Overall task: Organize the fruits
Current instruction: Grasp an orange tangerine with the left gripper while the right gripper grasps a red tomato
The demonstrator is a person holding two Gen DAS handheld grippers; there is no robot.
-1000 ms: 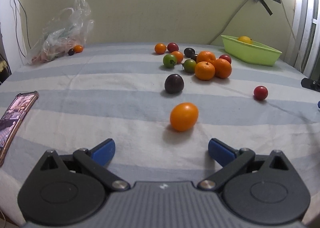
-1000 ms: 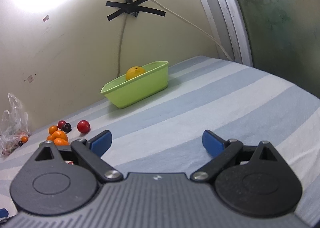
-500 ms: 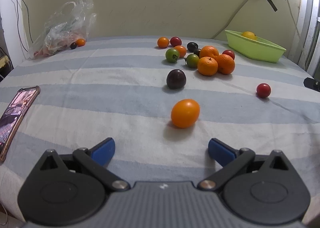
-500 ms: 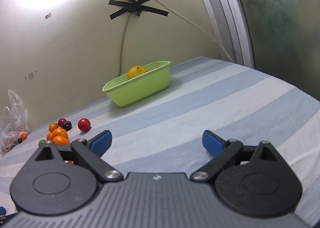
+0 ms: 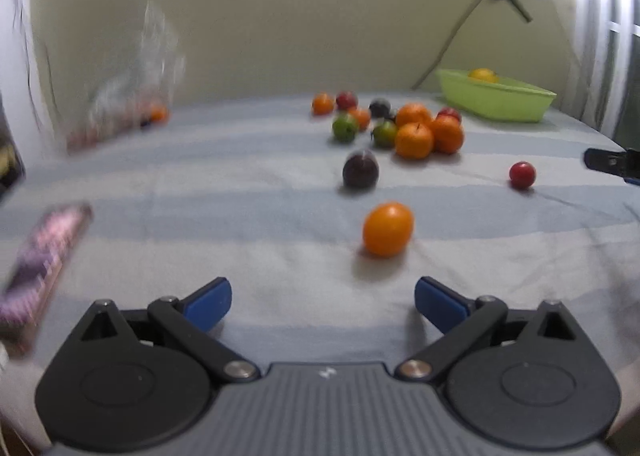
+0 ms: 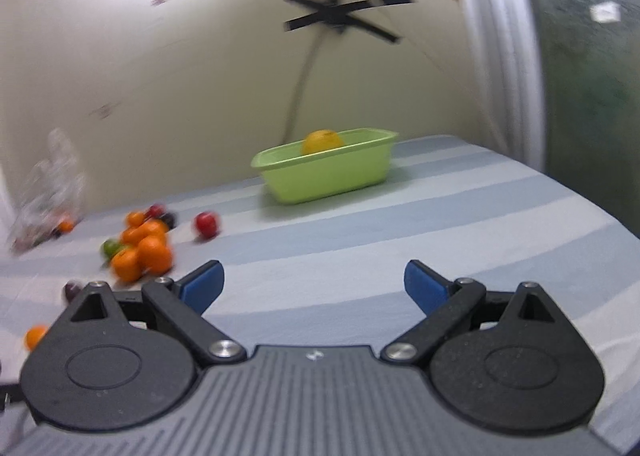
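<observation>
An orange oval fruit point(image 5: 387, 229) lies on the striped cloth just ahead of my open left gripper point(image 5: 323, 298), nothing between its blue pads. Behind it sit a dark plum point(image 5: 360, 174), a lone red fruit point(image 5: 522, 175) and a cluster of oranges point(image 5: 428, 133) with green and red fruits. A lime green tub point(image 5: 496, 100) at the back right holds a yellow fruit point(image 5: 483, 74). My right gripper point(image 6: 314, 285) is open and empty, facing the tub point(image 6: 326, 172) and its yellow fruit point(image 6: 322, 141); the orange cluster point(image 6: 142, 250) and a red fruit point(image 6: 207, 224) lie to its left.
A clear plastic bag point(image 5: 128, 96) with more fruit rests at the back left by the wall. A phone point(image 5: 40, 256) lies near the left edge. A cable and black tape cross point(image 6: 340, 14) hang on the wall behind the tub. The other gripper's tip point(image 5: 612, 162) shows at right.
Both views are now blurred from motion. The right gripper has swung left, bringing the tub toward centre and the fruit cluster closer. The left view shifted slightly; both grippers stay open.
</observation>
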